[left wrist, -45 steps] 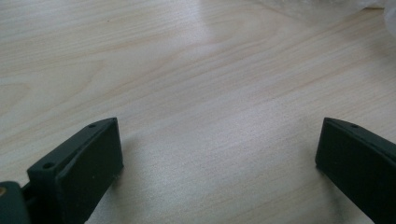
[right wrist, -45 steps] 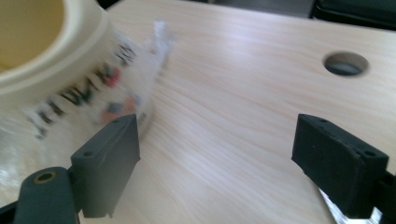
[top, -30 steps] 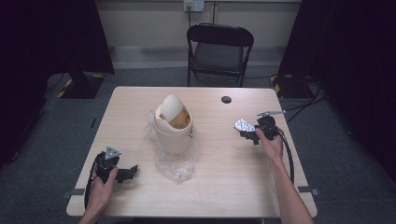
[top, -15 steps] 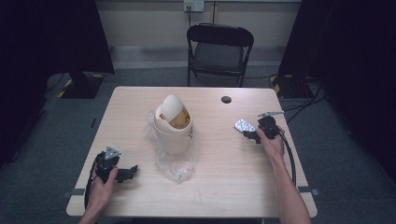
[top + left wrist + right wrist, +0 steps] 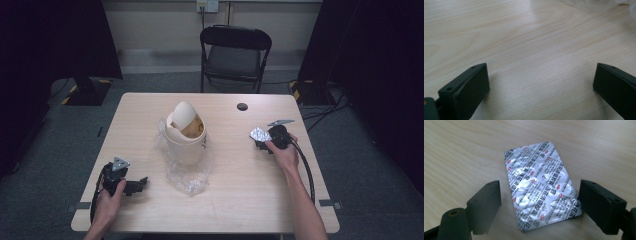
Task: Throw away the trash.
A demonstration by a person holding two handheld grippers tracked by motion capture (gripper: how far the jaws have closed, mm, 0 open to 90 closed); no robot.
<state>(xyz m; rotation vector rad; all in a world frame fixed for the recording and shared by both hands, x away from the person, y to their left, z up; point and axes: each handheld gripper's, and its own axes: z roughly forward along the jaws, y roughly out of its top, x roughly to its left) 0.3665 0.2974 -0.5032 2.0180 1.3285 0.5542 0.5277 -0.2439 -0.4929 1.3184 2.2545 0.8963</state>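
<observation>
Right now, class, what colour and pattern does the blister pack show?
Silver foil blister pack with red-and-black print; clearest in the right gripper view.

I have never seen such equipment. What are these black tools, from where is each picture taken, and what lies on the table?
A person sits at a wooden table and holds a hand-held gripper in each hand: a tool with two black jaws. One picture looks down from above. Each of the other two comes from a camera riding on one tool.

On the table stand a small cream bin with a swing lid, on a clear plastic bag, and a silver pill sheet.

The left hand-held gripper rests open, empty. The right hand-held gripper has just been closing, with the sheet lying flat between its jaws, not yet pinched.
</observation>
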